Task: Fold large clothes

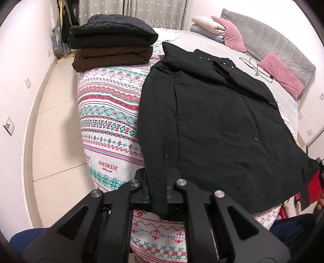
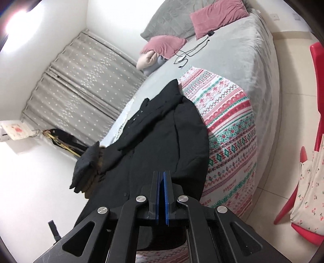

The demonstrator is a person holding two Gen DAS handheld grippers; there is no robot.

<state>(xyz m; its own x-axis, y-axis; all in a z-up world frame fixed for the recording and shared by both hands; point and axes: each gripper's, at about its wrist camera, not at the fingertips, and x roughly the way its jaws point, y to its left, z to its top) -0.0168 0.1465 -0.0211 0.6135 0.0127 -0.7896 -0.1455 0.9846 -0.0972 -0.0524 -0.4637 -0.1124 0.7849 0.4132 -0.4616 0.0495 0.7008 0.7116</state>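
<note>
On the patterned blanket (image 1: 109,113) covering the bed, a black coat (image 1: 218,121) is spread flat, front side up. Its near hem corner is pinched between the closed jaws of the left gripper (image 1: 159,194). The right gripper (image 2: 162,194) is shut with nothing visibly held, its 2 blue pads pressed together above the coat.

A home bedroom: a bed (image 1: 202,38) with pink pillows (image 1: 281,74), a padded headboard (image 1: 269,38) and starred curtains (image 1: 141,12).

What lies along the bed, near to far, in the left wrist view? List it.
left gripper shut on the black coat → charging cable → pink cushion → grey headboard
</note>
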